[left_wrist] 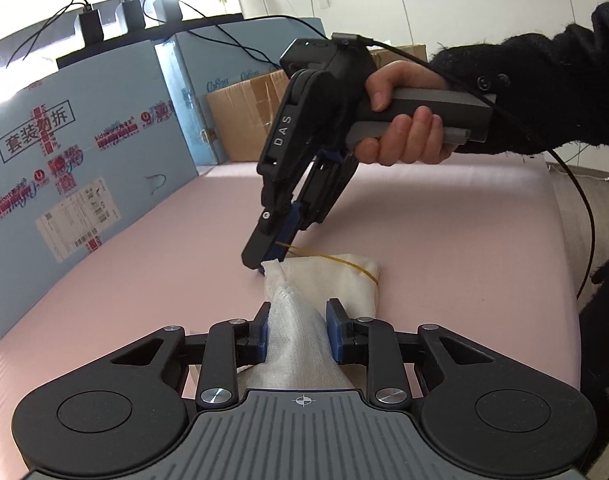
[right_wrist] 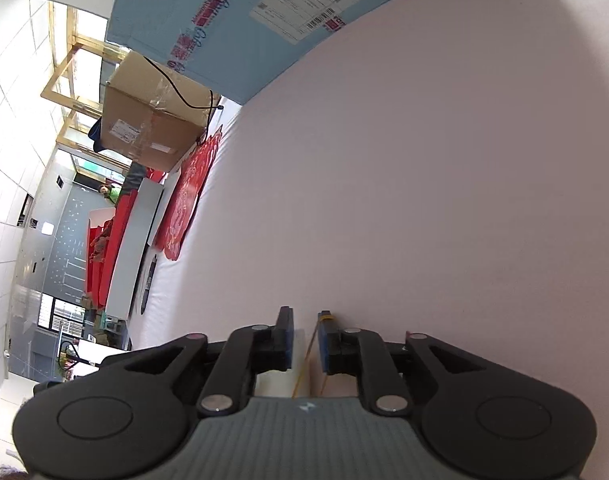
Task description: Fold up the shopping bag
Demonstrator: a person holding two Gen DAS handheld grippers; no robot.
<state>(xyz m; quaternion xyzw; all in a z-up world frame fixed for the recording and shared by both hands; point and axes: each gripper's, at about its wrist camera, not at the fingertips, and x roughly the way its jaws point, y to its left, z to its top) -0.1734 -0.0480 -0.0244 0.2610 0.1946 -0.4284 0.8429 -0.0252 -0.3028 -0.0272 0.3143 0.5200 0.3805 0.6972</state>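
The white shopping bag (left_wrist: 336, 276), folded into a small bundle, lies on the pink mat (left_wrist: 444, 232). A yellow rubber band (left_wrist: 352, 261) crosses its top. My left gripper (left_wrist: 298, 314) is shut on a raised fold of the bag, blue pads (left_wrist: 335, 330) pressing the fabric from both sides. My right gripper (left_wrist: 266, 266), held by a hand (left_wrist: 404, 132) in a black sleeve, points down at the bag's far left corner. The band runs into its jaws. In the right wrist view the right gripper (right_wrist: 304, 322) stands narrowly open, and the rubber band (right_wrist: 304, 360) runs along one finger over the bag (right_wrist: 300, 344).
A large blue printed carton (left_wrist: 84, 140) stands along the mat's left side, a brown cardboard box (left_wrist: 240, 116) behind it. A black cable (left_wrist: 576, 200) hangs from the right gripper. Red paper cut-outs (right_wrist: 184, 208) and a pen (right_wrist: 148, 284) lie beyond the mat's edge.
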